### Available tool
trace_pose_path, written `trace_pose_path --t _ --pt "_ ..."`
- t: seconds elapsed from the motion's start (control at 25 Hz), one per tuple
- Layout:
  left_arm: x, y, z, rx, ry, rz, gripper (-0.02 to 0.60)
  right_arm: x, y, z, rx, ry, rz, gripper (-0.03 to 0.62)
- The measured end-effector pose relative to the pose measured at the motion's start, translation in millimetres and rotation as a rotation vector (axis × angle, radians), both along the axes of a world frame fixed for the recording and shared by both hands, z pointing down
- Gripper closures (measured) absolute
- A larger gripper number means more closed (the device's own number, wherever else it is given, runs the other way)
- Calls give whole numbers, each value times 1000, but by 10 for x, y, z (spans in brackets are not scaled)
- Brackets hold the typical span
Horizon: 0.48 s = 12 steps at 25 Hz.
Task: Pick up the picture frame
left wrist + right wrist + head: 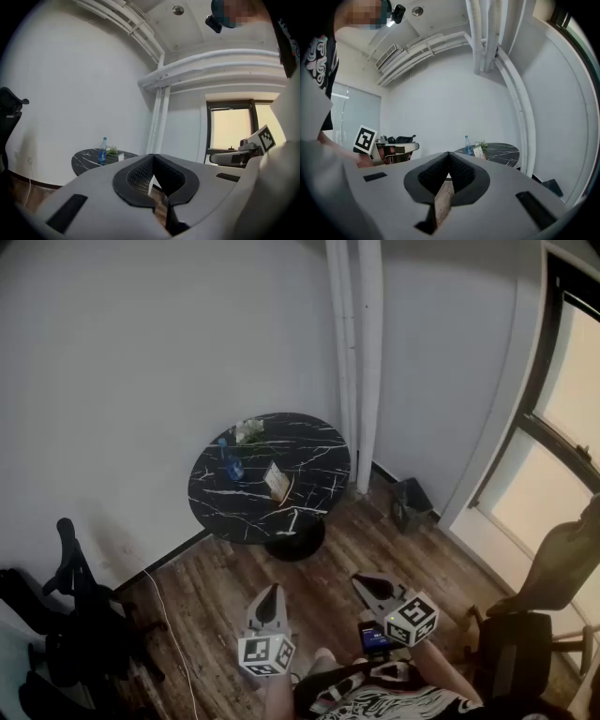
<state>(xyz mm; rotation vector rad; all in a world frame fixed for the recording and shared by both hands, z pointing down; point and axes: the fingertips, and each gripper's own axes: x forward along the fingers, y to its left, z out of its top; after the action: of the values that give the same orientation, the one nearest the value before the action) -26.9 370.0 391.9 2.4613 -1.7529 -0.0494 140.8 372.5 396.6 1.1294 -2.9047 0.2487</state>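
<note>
Water bottle (231, 463): a clear blue bottle standing upright near the left edge of the tabletop (314, 442); how full it is cannot be told.
Bin (411, 504): a small black bin on the floor by the wall, just right of the pipes; its inside is too dark to read.
Plant (248, 431): a small green plant at the far edge of the tabletop, behind the bottle and close to the wall.
Picture frame (277, 482): stands tilted near the middle of the round black marble tabletop, apart from the bottle and the plant and nearer the front rim. Neither tool touches it.
Left tool (272, 592): held low over the wooden floor (216, 592), well short of the table and pointing towards it. Its jaws are closed tip to tip, with nothing between them.
Right tool (364, 583): beside the left one and aimed the same way. Its pads meet at the tips and it is empty.
Between tools and table: bare floorboards, then the table's dark pedestal base (295, 542).
Left side: a black office chair (84, 615) by the wall, with a white cable (173, 643) running across the floor beside it.
Right side: a tan-backed chair (562, 563) below a dark-framed window (562, 427).
Behind table: white pipes (354, 352) run up the wall just right of the tabletop.
</note>
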Motion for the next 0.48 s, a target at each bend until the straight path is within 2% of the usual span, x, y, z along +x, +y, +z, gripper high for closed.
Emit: trace_pose_path --t 0.2,0.48 --pt "56 -7 26 -24 41 -5 568 91 -23 -8 -2 11 2 577" --pt "155 37 15 -28 46 6 568 124 8 18 1 22 -12 577"
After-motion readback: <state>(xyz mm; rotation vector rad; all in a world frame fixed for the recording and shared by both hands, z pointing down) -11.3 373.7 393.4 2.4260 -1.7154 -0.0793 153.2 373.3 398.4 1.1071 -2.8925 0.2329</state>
